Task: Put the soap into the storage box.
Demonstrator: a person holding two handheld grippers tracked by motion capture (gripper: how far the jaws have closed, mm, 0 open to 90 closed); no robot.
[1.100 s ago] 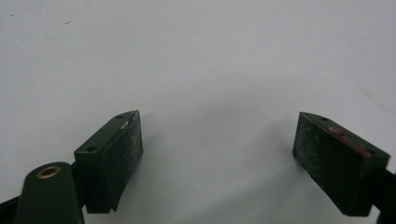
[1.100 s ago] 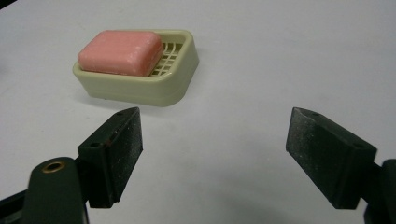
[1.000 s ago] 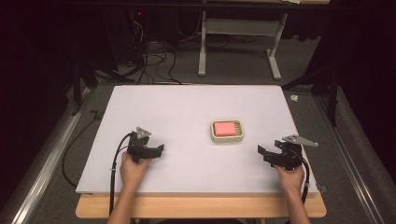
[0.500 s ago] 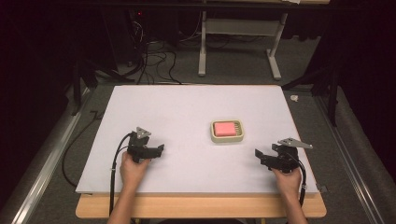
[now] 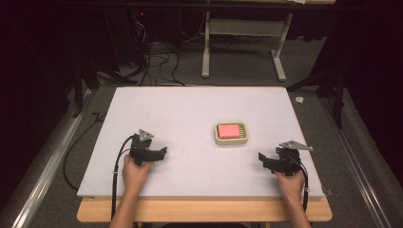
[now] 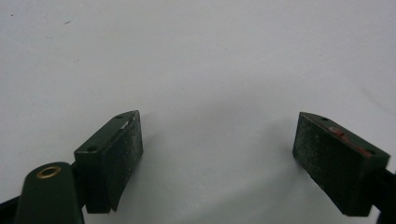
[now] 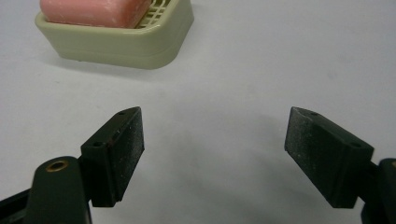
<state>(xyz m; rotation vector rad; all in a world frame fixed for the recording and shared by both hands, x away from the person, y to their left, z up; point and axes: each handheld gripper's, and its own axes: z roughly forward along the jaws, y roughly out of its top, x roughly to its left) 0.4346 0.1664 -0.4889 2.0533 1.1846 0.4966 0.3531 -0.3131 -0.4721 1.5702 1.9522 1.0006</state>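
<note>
Both tools, left tool [image 5: 160, 153] & right tool [image 5: 263, 159], sit spread w/ nothing pinched, right's jaws just narrowing, so pink soap [image 5: 228, 130] in its dish [image 5: 231, 141] on worktop [image 5: 190, 109] is untouched, everything left.

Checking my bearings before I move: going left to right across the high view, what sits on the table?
Left hand-held gripper, jaws apart and empty → pink soap in its beige soap dish → right hand-held gripper, jaws apart and empty, having just been closing a little.
</note>
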